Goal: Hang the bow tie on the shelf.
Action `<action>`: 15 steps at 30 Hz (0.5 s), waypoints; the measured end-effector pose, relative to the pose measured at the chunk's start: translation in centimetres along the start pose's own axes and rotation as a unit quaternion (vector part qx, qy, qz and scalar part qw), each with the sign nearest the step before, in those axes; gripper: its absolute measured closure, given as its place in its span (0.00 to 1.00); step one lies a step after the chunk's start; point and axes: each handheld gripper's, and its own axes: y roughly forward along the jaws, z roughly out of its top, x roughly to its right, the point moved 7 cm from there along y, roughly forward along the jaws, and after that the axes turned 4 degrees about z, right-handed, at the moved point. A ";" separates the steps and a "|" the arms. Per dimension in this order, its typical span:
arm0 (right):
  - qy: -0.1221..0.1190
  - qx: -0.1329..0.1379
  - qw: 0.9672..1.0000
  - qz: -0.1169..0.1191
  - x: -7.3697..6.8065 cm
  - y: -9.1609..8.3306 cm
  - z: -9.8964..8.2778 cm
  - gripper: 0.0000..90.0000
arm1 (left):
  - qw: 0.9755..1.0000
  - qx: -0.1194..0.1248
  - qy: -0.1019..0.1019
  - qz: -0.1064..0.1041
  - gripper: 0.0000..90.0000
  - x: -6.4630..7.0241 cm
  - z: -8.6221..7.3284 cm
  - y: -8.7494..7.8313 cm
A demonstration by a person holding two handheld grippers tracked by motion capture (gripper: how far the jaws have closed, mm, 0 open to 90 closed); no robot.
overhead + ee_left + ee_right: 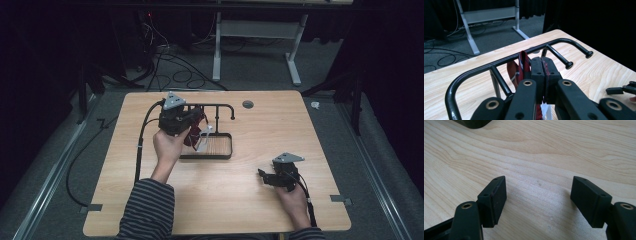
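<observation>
From the high view I am seeing my left gripper [192, 125] hovering at the black rack [220, 106], which is standing on a shallow tray [226, 151] toward the far left of the wooden table [240, 195]. A dark red tie [196, 131] is hanging there under the gripper, with a white tag [205, 137] dangling just beside it, but from up here I cannot tell how the jaws are standing. My right gripper [263, 176] is resting low on the near right part of the table, well apart from the rack.

The left gripper view is giving me what the high view is hiding: the left gripper [541, 67] has its jaws pressed together, pinching the red tie [522, 65], whose fold is lying over the rack's top bar [499, 63] just left of the jaws. The rack's two knobbed pegs [568, 65] are pointing to the right, and something white [546, 110] is peeking out below the jaws. The other gripper is showing at the right edge [621, 89].

The right gripper view is looking down on bare table [536, 152]: the right gripper [539, 201] has its jaws spread wide with nothing between them, and a dark corner of the tray [472, 123] is showing at the top edge.
</observation>
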 end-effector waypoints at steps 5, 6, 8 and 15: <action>0.000 0.000 1.000 0.000 0.0 0.0 0.0 0.34 | 1.000 -0.007 -0.002 0.006 0.98 -0.3 -0.2 0.4; 0.000 0.000 1.000 0.000 0.0 0.0 0.0 0.34 | 1.000 -0.009 -0.003 0.007 0.97 -0.4 -0.3 0.5; 0.000 0.000 1.000 0.000 0.0 0.0 0.0 0.34 | 1.000 -0.011 -0.003 0.007 0.96 -0.4 -0.4 0.6; 0.000 0.000 1.000 0.000 0.0 0.0 0.0 0.34 | 1.000 -0.015 0.000 0.012 0.92 -0.6 -0.9 0.5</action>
